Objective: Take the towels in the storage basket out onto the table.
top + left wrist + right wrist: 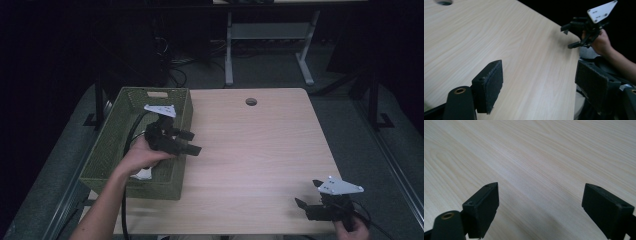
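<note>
The left gripper (191, 142) hangs over the right wall of a green woven basket (107, 150) at the left edge of the light wooden table (260, 150), its 2 jaws spread wide and pointing right with nothing between them. The right gripper (308, 194) sits low at the table's near right corner, its jaws also spread and empty. A round cable hole (251, 102) lies near the far edge.

Bench (260, 150): bare wood across the middle, right and far side, open for passing.
Basket (102, 145): green woven walls block the left edge, near to far.
Cable hole (251, 102): far centre, flush with the surface.
</note>
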A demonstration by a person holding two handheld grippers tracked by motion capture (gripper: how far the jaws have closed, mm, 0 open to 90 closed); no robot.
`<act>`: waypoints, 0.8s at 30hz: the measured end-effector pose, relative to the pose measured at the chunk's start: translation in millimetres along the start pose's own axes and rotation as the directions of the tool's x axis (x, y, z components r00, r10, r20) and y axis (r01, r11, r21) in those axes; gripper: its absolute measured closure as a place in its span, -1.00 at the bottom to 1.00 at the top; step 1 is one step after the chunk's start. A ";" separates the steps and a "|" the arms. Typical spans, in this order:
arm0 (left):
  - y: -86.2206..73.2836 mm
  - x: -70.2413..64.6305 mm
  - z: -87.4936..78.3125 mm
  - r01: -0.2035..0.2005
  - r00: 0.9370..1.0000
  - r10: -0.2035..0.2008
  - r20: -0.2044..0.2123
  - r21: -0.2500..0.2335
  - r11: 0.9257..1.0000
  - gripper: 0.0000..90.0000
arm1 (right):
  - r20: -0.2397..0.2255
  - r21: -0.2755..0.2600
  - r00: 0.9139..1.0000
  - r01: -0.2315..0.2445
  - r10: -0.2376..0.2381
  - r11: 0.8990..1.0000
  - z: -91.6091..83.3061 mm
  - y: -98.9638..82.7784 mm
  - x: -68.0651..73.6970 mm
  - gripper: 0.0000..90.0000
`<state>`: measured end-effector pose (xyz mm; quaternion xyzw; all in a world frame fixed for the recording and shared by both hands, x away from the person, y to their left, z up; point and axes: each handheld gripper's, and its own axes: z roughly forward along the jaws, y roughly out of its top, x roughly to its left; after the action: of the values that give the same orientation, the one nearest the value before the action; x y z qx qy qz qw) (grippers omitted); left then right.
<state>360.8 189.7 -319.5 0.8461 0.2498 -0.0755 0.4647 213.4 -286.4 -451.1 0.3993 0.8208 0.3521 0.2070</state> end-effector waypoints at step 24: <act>-49.3 48.8 -55.3 0.172 0.966 -0.166 -0.199 0.011 0.985 -0.43 | 0.007 -0.007 1.000 0.005 -0.005 1.000 -2.0 0.7 0.7 -0.69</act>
<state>373.0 274.3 -343.2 0.8315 0.3647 -0.0341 0.4176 212.1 -286.4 -449.3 0.3980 0.8197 0.3530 0.2122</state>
